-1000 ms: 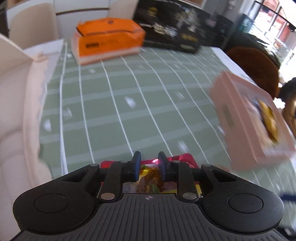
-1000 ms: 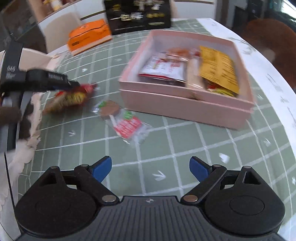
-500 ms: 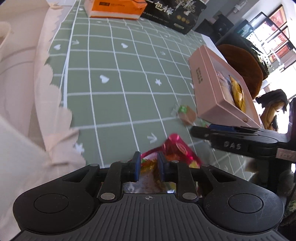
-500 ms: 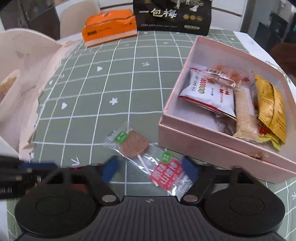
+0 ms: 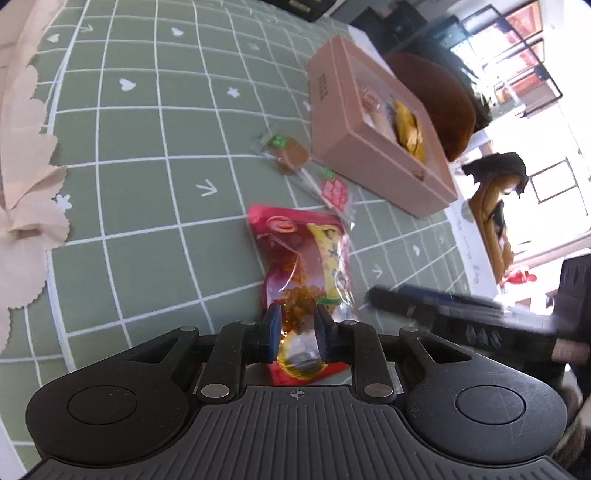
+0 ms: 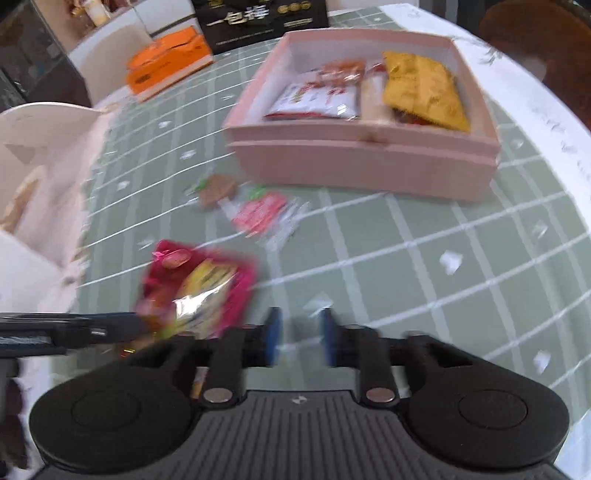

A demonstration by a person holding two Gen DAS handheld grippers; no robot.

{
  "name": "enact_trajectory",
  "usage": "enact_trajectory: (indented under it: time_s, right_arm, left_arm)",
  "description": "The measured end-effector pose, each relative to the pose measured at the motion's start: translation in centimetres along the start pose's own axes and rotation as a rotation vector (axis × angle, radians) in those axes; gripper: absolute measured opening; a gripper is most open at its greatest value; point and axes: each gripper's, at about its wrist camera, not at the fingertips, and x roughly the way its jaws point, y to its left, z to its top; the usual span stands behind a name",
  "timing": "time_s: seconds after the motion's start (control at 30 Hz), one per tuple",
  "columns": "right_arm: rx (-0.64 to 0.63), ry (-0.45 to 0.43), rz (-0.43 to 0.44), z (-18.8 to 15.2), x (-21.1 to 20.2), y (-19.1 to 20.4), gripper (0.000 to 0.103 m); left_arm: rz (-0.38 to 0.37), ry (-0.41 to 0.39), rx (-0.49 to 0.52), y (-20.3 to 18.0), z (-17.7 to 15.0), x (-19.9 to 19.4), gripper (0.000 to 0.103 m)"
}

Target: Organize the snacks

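My left gripper [image 5: 297, 326] is shut on the near end of a red and yellow snack bag [image 5: 306, 254], which lies along the green checked tablecloth. The same bag [image 6: 195, 291] shows blurred in the right wrist view, left of my right gripper [image 6: 300, 338]. The right gripper's fingers stand narrowly apart with nothing between them. A clear-wrapped lollipop [image 5: 291, 157] [image 6: 218, 188] with a red label lies just beyond the bag. The pink box [image 6: 362, 162] [image 5: 369, 147] holds several snack packets.
An orange box [image 6: 166, 62] and a black box [image 6: 258, 18] stand at the far edge. A pale pink scalloped lid or bag [image 5: 26, 166] lies at the left. The right gripper's arm [image 5: 461, 314] crosses low on the right of the left wrist view.
The left gripper carried the snack bag down and right, beside the lollipop. The right gripper drew back from the lollipop and its wide-open fingers closed to a narrow gap.
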Motion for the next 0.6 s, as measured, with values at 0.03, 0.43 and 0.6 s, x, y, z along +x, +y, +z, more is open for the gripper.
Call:
enact_trajectory:
  time_s: [0.03,0.43,0.6]
  right_arm:
    - [0.008,-0.006,0.013,-0.5,-0.2,0.6,0.076]
    - [-0.215,-0.016,-0.139,-0.6,5.7,11.3,0.097]
    - [-0.206,-0.036,-0.118,-1.8,3.2,9.4,0.068]
  left_arm:
    - [0.024,-0.039,-0.001,0.0,0.0,-0.5,0.023]
    - [0.137,-0.254,0.055,0.2,5.0,-2.0,0.024]
    - [0.024,-0.224,0.165,-1.4,10.0,2.5,0.024]
